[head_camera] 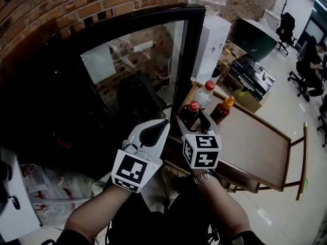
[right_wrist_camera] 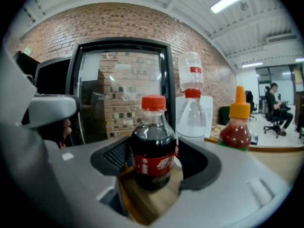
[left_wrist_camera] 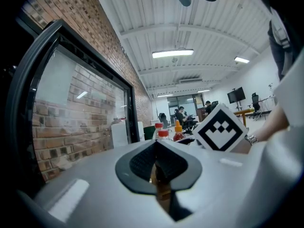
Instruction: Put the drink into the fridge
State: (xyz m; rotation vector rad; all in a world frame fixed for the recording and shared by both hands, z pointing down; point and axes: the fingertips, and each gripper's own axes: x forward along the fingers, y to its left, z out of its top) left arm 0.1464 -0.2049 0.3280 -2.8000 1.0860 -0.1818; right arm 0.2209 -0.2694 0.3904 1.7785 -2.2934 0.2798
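Between the two dark, ribbed pads (right_wrist_camera: 115, 156) of my right gripper (right_wrist_camera: 159, 153) stands the drink, a small cola bottle (right_wrist_camera: 153, 151) of clear, rounded plastic, filled dark, with a red label band and a ridged red cap. My right fingers are spread wide. The far pad stands clear of the bottle's side, and I am not squeezing it. The bottle sits upright on the smooth wooden table (head_camera: 255, 147), near its edge.

At one o'clock from the cola is a taller clear bottle (head_camera: 205, 93) with a red cap. At three o'clock is a squat sauce bottle (head_camera: 222, 110) with a pointed orange nozzle.

My left gripper (left_wrist_camera: 156, 146) is at nine o'clock from the right one, a smooth grey-white shell. Its black textured fingers are pressed together to a point, with nothing between them.

At eleven o'clock from both grippers is the fridge door (head_camera: 138, 60), a sheet of glass in a thick, glossy black frame with rounded corners. The glass mirrors the rough red brick wall (head_camera: 76, 4). Beyond the door, at one o'clock, stands a boxy white water dispenser (head_camera: 212, 40).
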